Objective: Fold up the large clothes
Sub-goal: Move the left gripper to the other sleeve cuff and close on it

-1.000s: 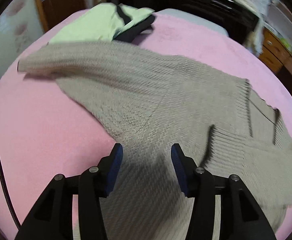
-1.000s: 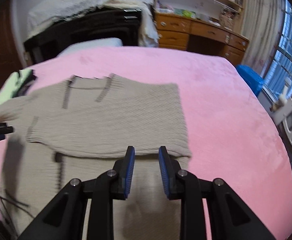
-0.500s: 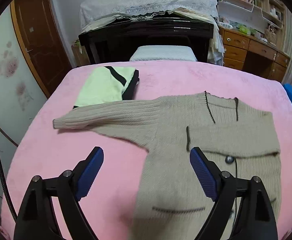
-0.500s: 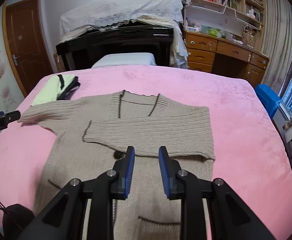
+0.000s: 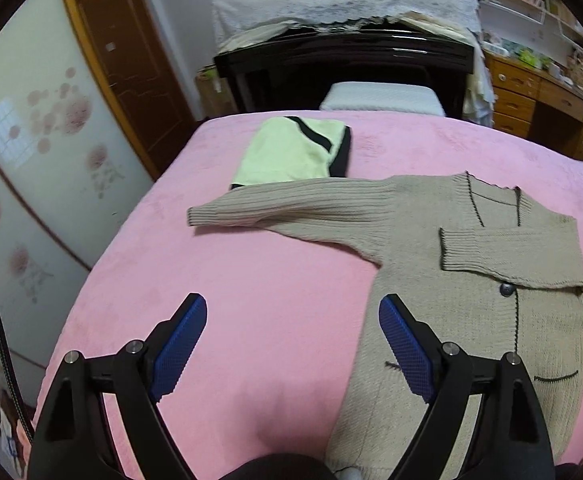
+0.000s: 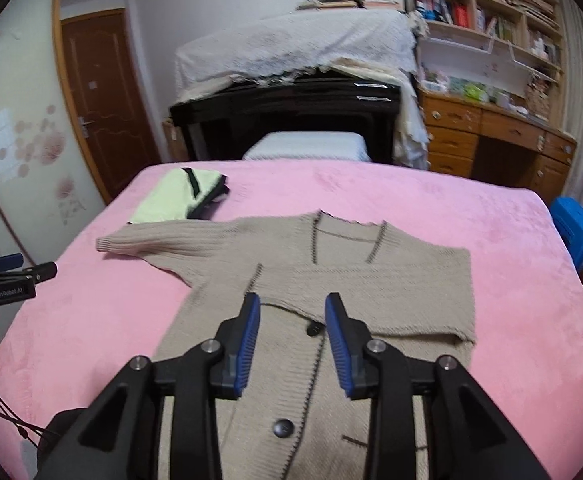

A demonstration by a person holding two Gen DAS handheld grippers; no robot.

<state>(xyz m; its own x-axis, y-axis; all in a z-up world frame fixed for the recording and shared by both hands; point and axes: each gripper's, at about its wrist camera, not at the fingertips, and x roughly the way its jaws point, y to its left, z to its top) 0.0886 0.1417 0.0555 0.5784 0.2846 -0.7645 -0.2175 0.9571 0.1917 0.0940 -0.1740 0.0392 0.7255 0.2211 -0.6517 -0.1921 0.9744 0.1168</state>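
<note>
Beige knit cardigan [image 6: 331,280] lies flat on pink bed [image 5: 251,280], 1 sleeve folded across chest; left gripper [image 5: 291,348] and right gripper [image 6: 291,340] both spread, empty; judged soft, limp, moderately heavy; pinch outstretched sleeve cuff [image 5: 199,216].

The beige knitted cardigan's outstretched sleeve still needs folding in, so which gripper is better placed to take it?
Left. The left gripper hangs open on the side where the sleeve lies.
</note>
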